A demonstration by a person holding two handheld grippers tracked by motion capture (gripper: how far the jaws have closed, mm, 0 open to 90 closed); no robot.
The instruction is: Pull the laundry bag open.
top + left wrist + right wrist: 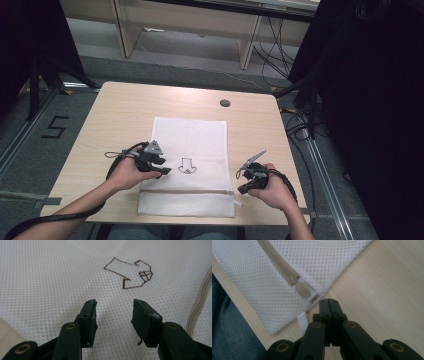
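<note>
White mesh is the material of the laundry bag (190, 150) that lies flat in the middle of the wooden bench (115, 115), with its zipper (277, 267) running across the near end and the zipper pull (303, 290) at the near right corner. The left gripper (114, 312) hovers over the mesh just beside the printed arrow mark (130, 273), its jaws apart and holding nothing. The right gripper (328, 302) stands on the bare wood just beside the zipper pull, its jaws pressed together and empty. The risk, I think, is on the right: with closed jaws the gripper cannot take the small flat pull, and if it pushes forward it may only slide the bag corner away. The left gripper may pinch just one thin layer of mesh, which can slip or bunch, so the bag would move when the zipper is pulled. The bag also lies close to the near edge and could slide off. I count one bag, one zipper, one pull, one arrow mark, one small white label (302, 321), and two grippers.
</note>
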